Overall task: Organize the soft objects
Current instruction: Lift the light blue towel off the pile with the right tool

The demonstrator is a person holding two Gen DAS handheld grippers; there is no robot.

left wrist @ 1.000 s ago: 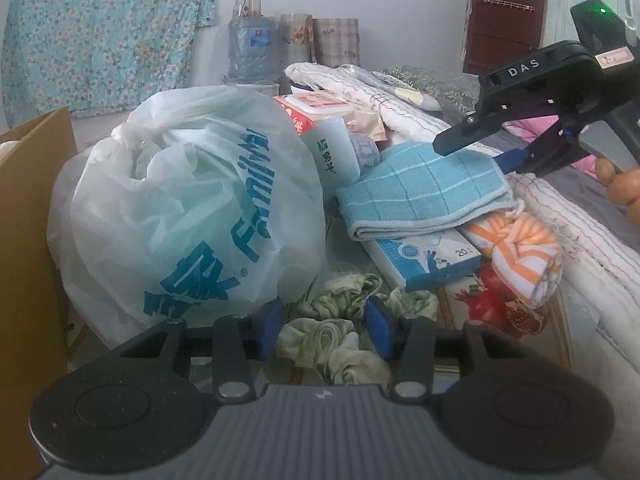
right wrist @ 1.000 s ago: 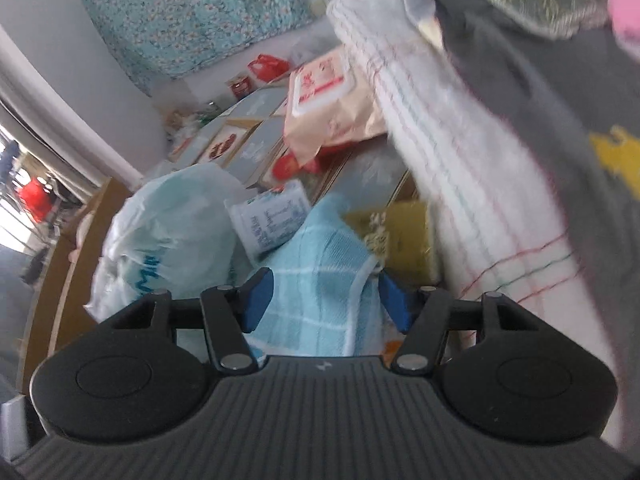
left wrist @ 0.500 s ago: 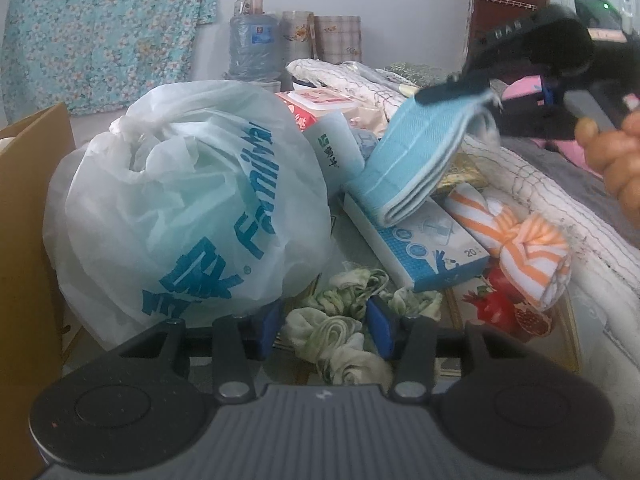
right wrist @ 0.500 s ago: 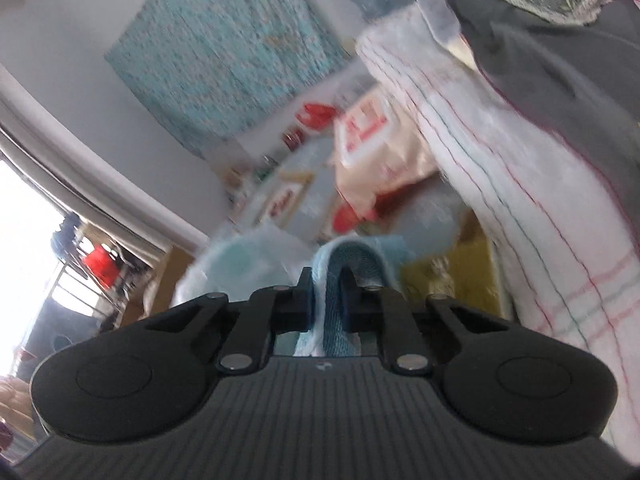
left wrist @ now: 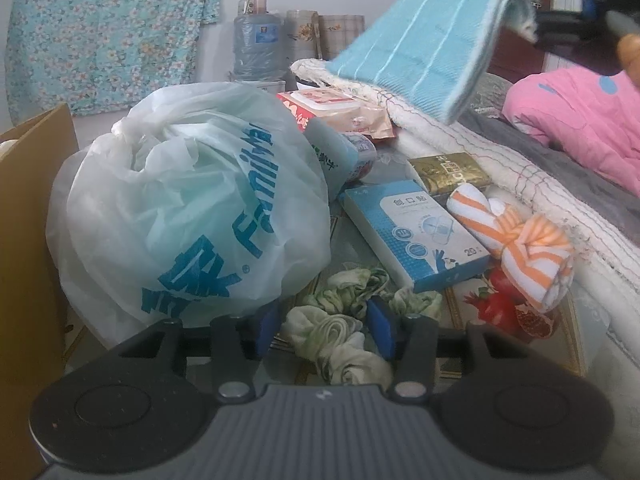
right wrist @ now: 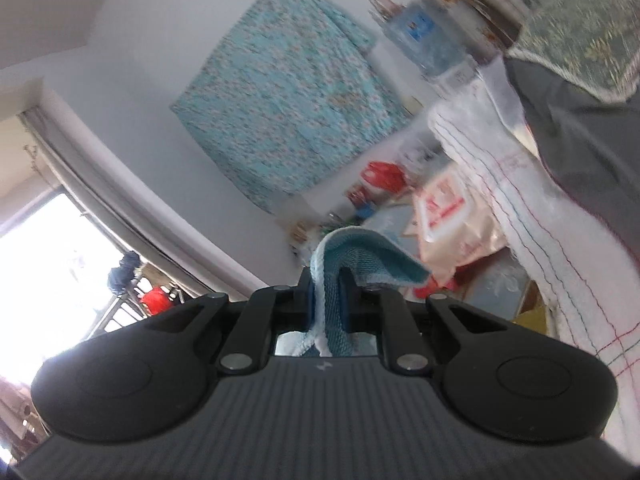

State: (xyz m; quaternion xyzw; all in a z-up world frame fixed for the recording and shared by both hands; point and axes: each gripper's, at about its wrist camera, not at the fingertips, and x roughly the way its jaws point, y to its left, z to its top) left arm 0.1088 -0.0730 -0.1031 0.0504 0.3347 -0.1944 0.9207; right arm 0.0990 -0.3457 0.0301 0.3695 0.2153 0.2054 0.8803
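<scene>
My right gripper (right wrist: pixel 326 300) is shut on a folded blue towel (right wrist: pixel 360 256) and holds it high in the air. In the left wrist view the blue towel (left wrist: pixel 420 48) hangs at the upper right, above the bed edge. My left gripper (left wrist: pixel 326 326) is open, its fingers on either side of a crumpled green-and-white cloth (left wrist: pixel 344 332) on the table. An orange-and-white striped knotted cloth (left wrist: pixel 520 240) lies at the right by the bed.
A large white plastic bag (left wrist: pixel 188 216) stands left of the green cloth. A blue box (left wrist: pixel 416 232), a gold box (left wrist: pixel 450 172), a wipes pack (left wrist: pixel 336 108) and a cardboard box (left wrist: pixel 32 240) crowd the table. A white blanket (left wrist: pixel 520 184) and pink bedding (left wrist: pixel 576 120) lie right.
My right gripper has shut on the blue towel and lifted it off the blue box, up and to the right. My left gripper has stayed open around the green cloth.
</scene>
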